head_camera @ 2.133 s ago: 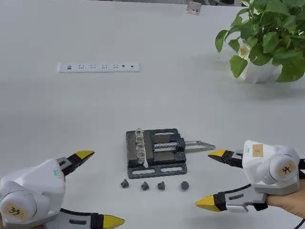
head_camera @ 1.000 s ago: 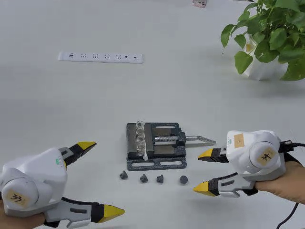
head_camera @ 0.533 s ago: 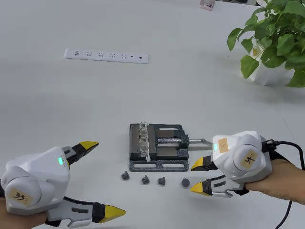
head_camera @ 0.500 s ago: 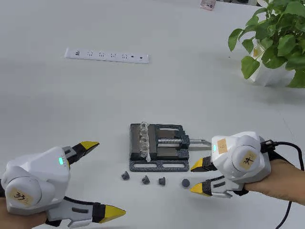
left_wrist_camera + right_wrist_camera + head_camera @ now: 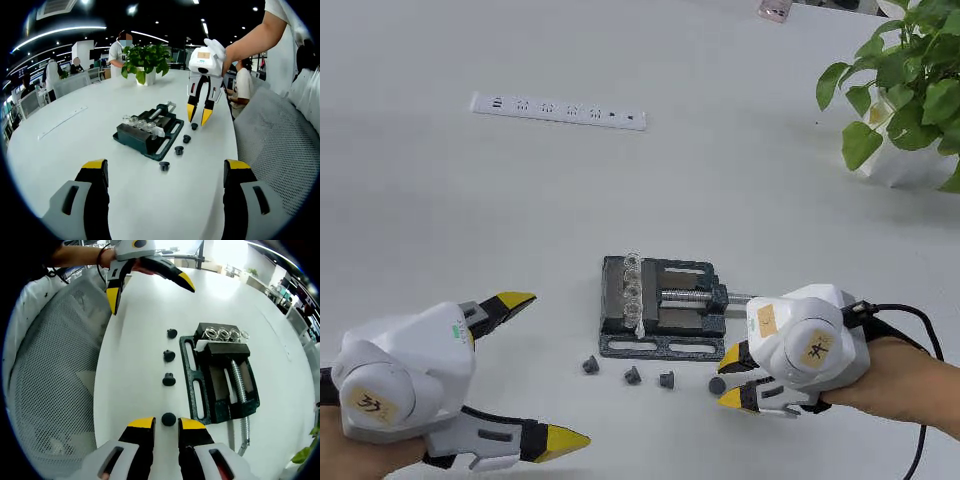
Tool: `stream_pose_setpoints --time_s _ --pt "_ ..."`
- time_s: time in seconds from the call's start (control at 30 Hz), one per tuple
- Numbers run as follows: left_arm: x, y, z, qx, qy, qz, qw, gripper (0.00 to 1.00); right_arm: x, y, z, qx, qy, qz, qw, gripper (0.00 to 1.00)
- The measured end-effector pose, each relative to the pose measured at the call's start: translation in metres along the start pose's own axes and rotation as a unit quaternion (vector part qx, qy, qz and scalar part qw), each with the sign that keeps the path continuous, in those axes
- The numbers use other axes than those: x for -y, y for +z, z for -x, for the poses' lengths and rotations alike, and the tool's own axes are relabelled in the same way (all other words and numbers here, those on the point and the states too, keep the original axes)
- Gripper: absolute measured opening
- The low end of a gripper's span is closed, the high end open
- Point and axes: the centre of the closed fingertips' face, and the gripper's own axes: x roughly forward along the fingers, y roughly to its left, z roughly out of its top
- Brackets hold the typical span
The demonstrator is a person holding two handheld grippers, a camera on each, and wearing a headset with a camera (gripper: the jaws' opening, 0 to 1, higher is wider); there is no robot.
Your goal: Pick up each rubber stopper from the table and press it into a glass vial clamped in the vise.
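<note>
A dark vise (image 5: 665,312) holds a row of glass vials (image 5: 633,288) upright in its jaws. Several black rubber stoppers lie in a line on the table before it. The rightmost stopper (image 5: 717,385) (image 5: 168,418) sits on the table right at the yellow tips of my right gripper (image 5: 729,377) (image 5: 168,424), whose jaws stand narrowly open on either side of it, not touching. My left gripper (image 5: 540,370) (image 5: 165,169) hovers wide open at the lower left, empty, apart from the nearest stopper (image 5: 590,365) (image 5: 164,165).
A white power strip (image 5: 558,110) lies far back on the table. A potted plant (image 5: 910,90) stands at the back right. The vise handle (image 5: 738,297) sticks out right, just beyond my right gripper. In the left gripper view people stand behind the table.
My right gripper has moved left and down to the rightmost stopper and its jaws have narrowed around it. The left gripper has stayed about where it was; the head view has shifted.
</note>
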Motion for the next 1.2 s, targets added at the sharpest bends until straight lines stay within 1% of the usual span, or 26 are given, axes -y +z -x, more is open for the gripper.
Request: stream_pose_setpoints --time_s 0.17,0.4,1.2 --pt "-0.0005 -0.0001 -0.0005 0.002 0.001 0.003 1.0000 0.95 0.0003 -0.0020 -0.0046 -0.009 0.004 0.011 0.9999 0.12" --pt "-0.0008 -0.0006 -0.0022 0.004 0.000 0.005 1.0000 0.95 0.0012 -0.0017 -0.0052 -0.016 0.007 0.020 0.9997 0.10" --pt "-0.0007 0.0006 -0.0017 0.007 0.002 0.010 0.9999 0.93 0.0015 -0.0030 -0.0076 -0.032 0.015 0.034 0.9988 0.08"
